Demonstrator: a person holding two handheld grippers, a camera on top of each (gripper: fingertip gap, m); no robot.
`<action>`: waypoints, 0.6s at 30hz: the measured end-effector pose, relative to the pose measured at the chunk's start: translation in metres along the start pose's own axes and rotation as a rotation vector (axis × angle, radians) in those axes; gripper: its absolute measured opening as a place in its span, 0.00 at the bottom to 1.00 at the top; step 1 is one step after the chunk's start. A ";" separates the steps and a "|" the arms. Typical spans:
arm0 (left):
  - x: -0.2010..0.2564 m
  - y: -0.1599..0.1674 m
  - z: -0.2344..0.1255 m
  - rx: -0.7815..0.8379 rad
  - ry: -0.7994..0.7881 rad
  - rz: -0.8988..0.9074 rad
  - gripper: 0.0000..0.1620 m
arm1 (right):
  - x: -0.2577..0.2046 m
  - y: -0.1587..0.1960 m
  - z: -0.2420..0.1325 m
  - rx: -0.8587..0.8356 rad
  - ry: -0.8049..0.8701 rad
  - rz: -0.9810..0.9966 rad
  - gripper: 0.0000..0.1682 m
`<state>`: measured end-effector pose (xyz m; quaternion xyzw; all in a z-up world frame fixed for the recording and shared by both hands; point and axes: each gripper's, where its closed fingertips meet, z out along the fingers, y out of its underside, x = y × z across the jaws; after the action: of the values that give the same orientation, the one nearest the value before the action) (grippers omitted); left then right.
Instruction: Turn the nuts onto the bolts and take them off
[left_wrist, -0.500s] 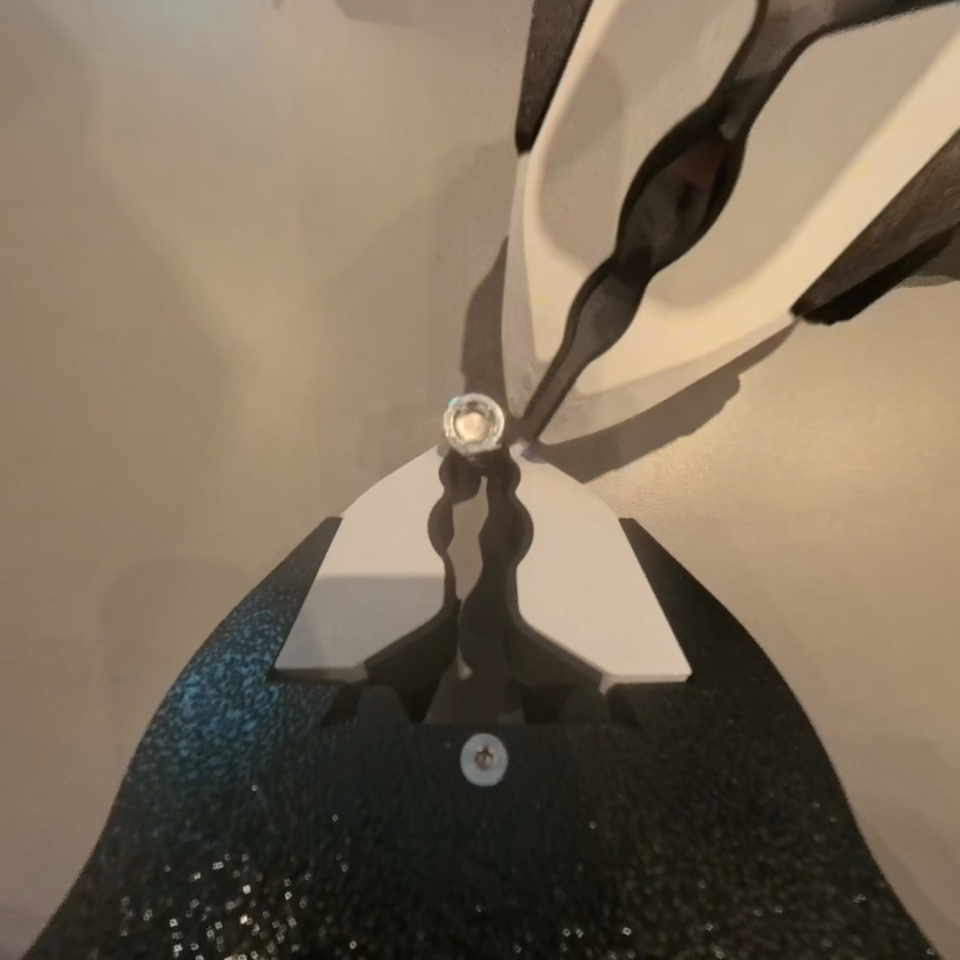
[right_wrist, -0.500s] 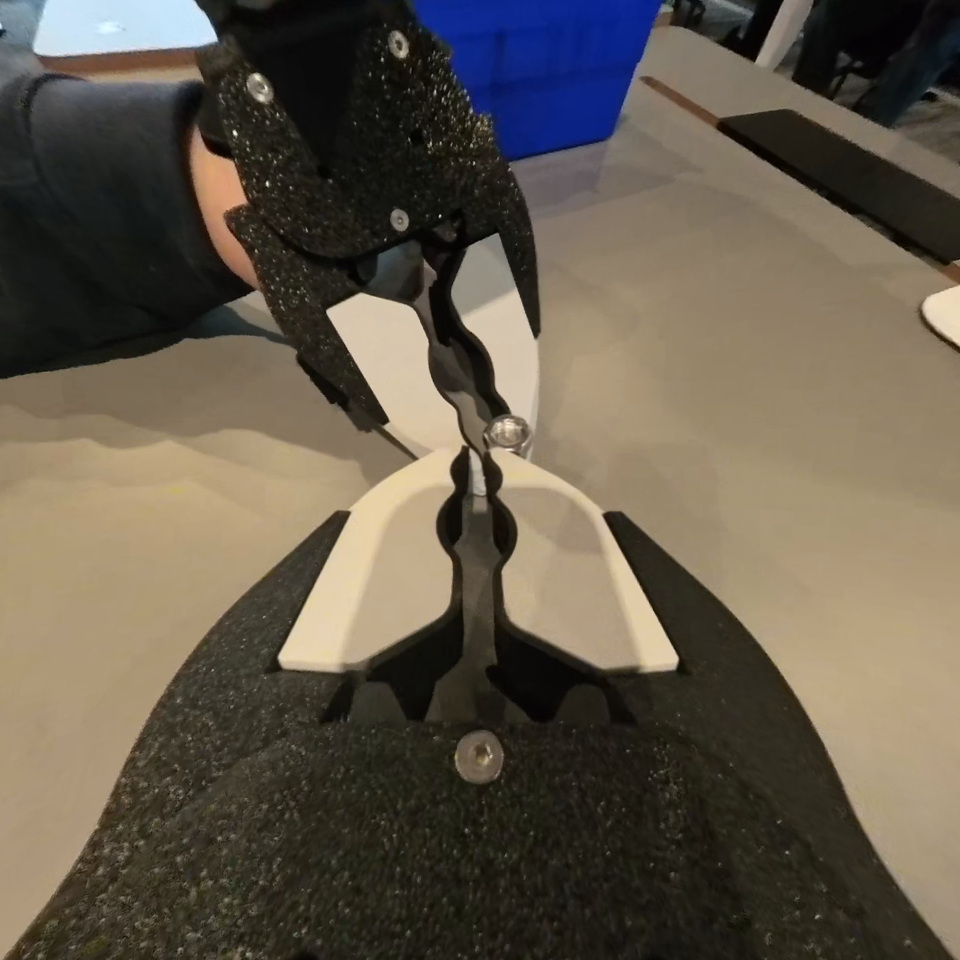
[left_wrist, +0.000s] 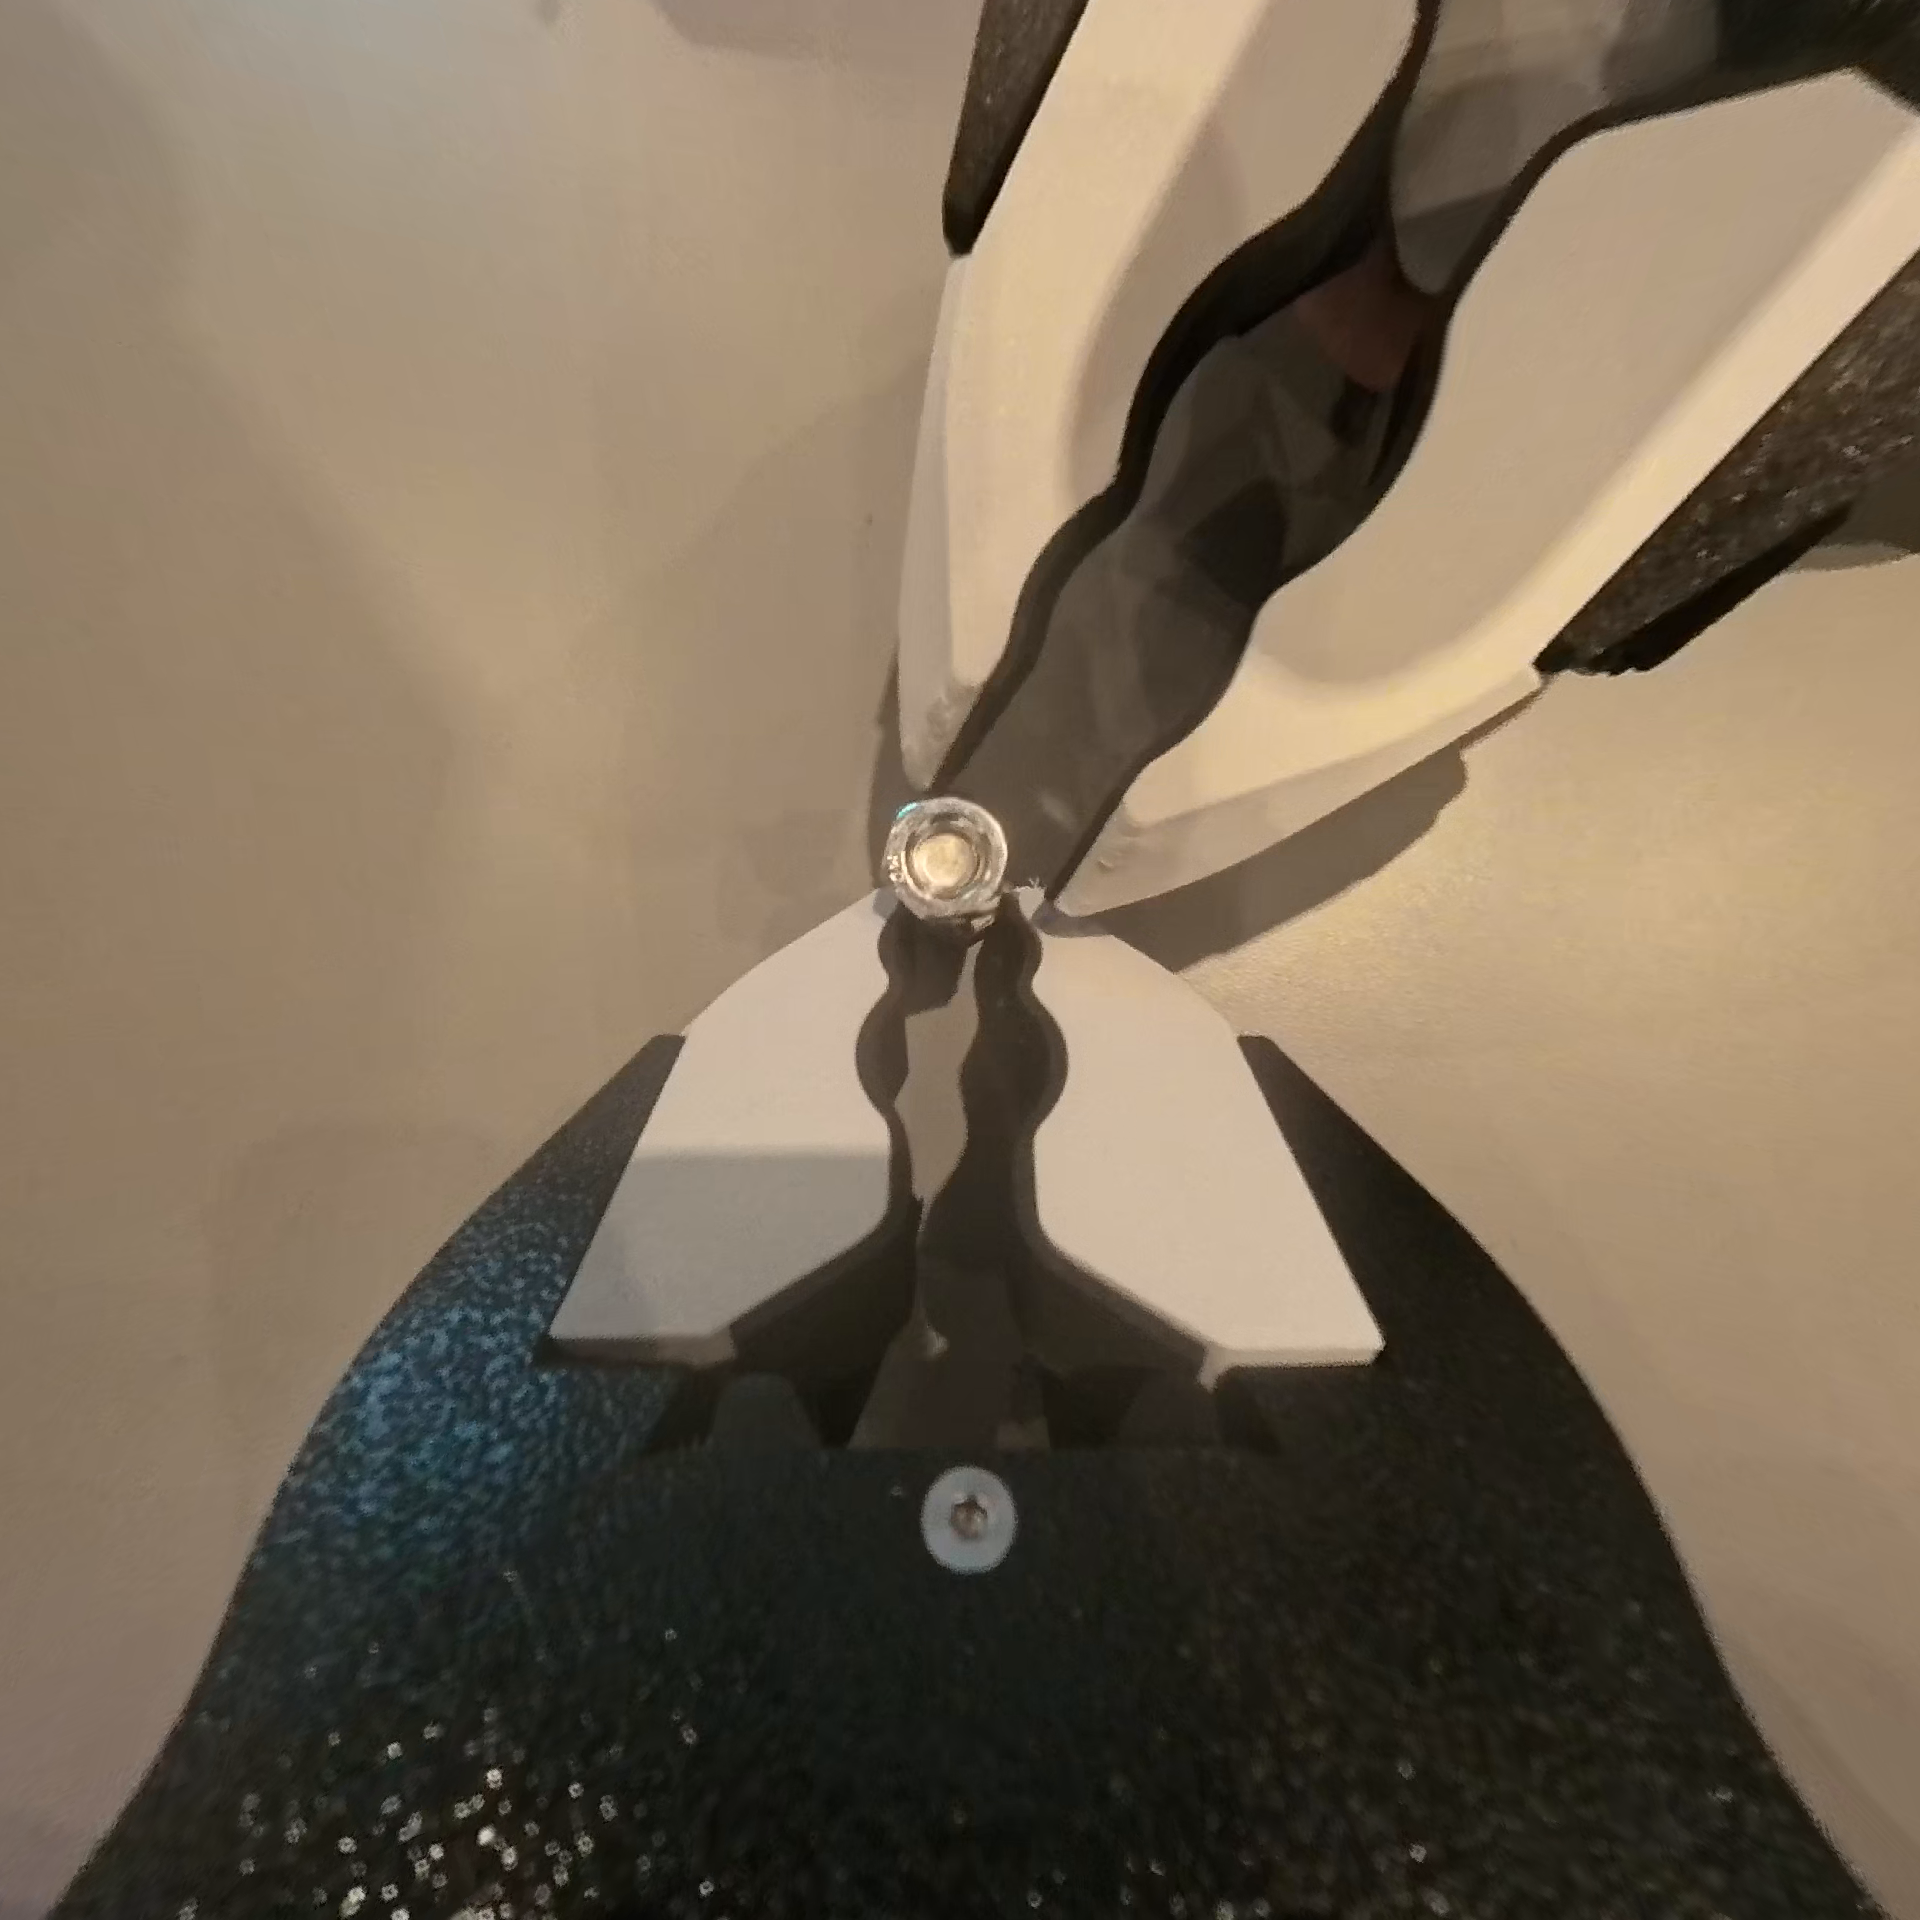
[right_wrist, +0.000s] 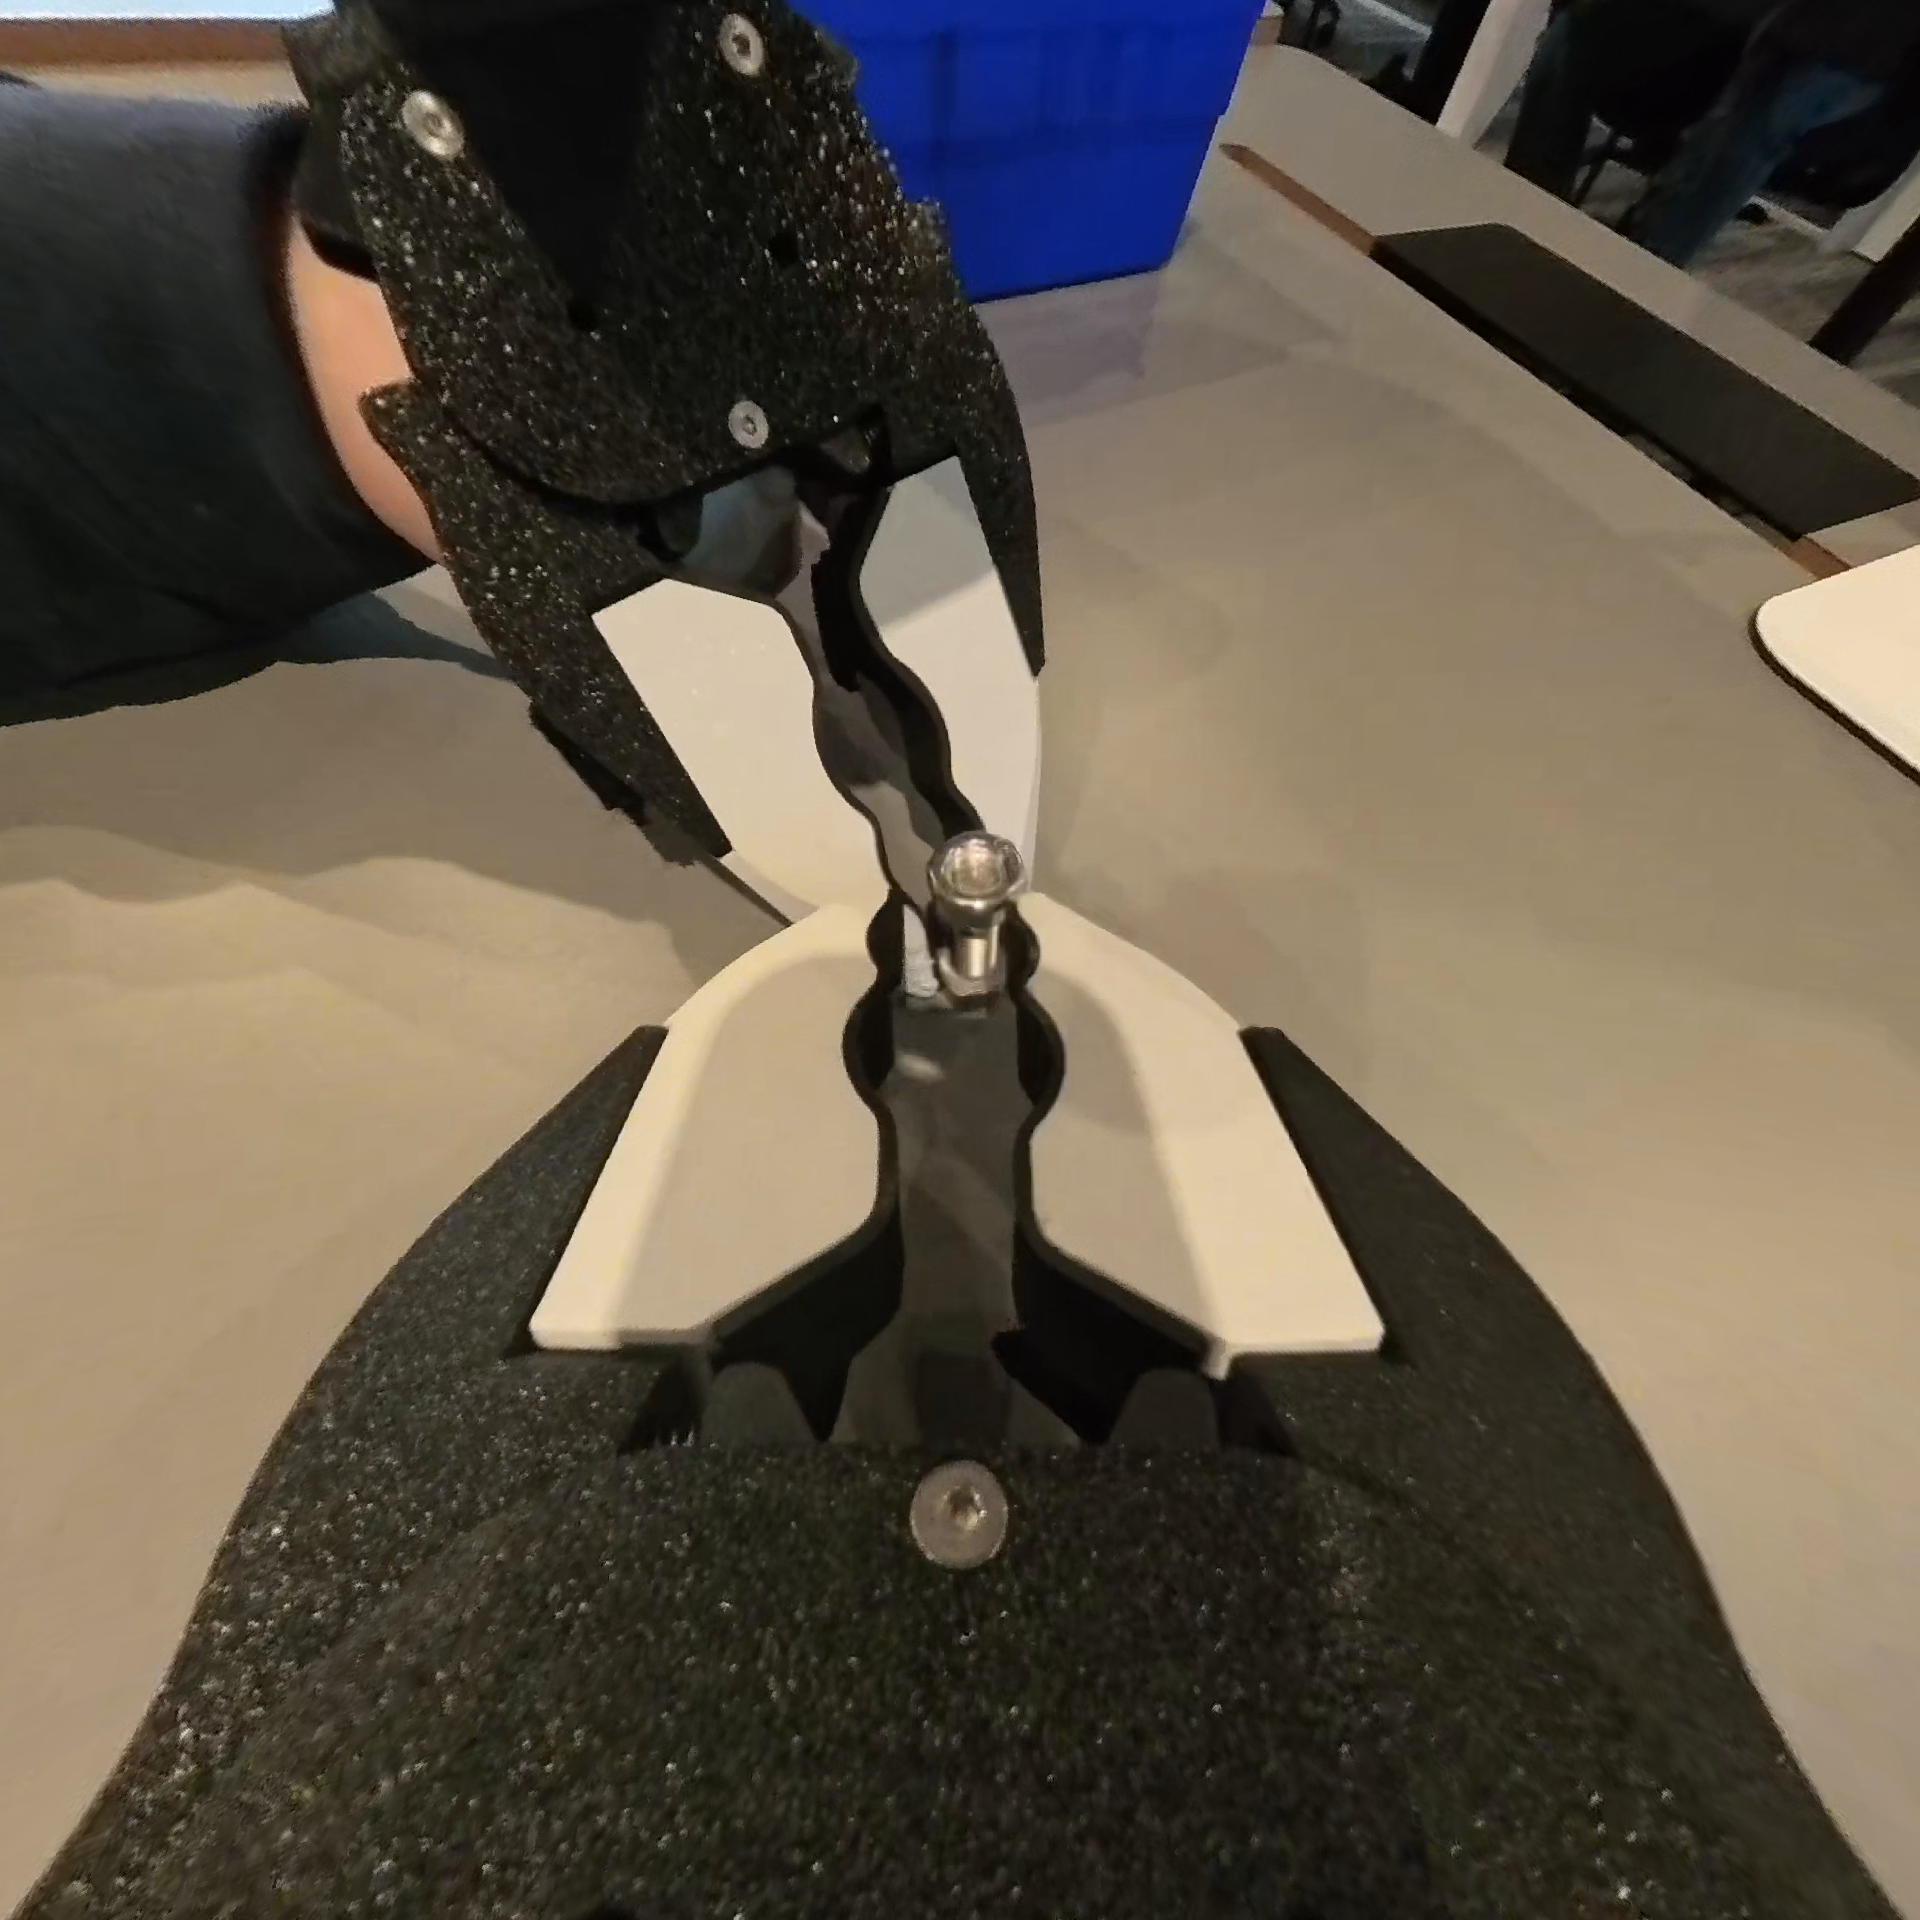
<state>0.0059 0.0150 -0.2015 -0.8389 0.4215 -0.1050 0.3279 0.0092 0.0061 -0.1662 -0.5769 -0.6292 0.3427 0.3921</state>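
Close in, my right tool (right_wrist: 951, 951) is pinched nearly shut on the lower part of the bolt (right_wrist: 971, 904), probably at the nut; I cannot see the nut clearly. Left tool (left_wrist: 940, 920) is also closed down, tips at the shiny bolt end (left_wrist: 943, 860), held above the counter (right_wrist: 1351, 779). Risk, as I judge it: 2 grips so near leave little room to turn; tips could collide, or the bolt tilt, cross-thread or slip free. Farther back, a blue bin (right_wrist: 1039, 135).
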 end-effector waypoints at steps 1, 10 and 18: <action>0.000 0.000 0.000 -0.002 -0.003 0.004 0.09 | -0.003 0.001 -0.001 0.000 -0.022 -0.001 0.07; 0.000 0.000 0.000 0.000 0.001 0.003 0.09 | 0.005 -0.001 -0.002 0.013 0.027 -0.007 0.12; 0.000 0.000 0.000 -0.002 0.001 0.001 0.10 | -0.004 0.001 -0.004 0.000 -0.040 0.003 0.04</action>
<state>0.0066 0.0150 -0.2014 -0.8389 0.4223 -0.1046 0.3271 0.0134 0.0024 -0.1659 -0.5707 -0.6362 0.3548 0.3791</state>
